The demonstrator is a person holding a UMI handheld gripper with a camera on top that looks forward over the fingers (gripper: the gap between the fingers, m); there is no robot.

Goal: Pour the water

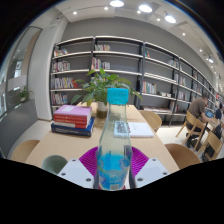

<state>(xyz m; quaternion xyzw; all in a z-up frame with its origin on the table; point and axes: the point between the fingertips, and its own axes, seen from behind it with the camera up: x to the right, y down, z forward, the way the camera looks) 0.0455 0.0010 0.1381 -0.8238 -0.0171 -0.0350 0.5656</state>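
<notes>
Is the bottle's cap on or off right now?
On. The blue cap sits atop the upright bottle, which stands between the tongs. Nothing is poured yet.

gripper (pixel 113 160) | level; pads (pixel 88 158) seemingly clamping the bottle (pixel 113 140)

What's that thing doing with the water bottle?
A hand-held gripper has a clear water bottle with a blue cap between its two pink-padded fingers, upright above a wooden table. Beyond it are a stack of books, a potted plant and bookshelves. No pouring has started.
</notes>
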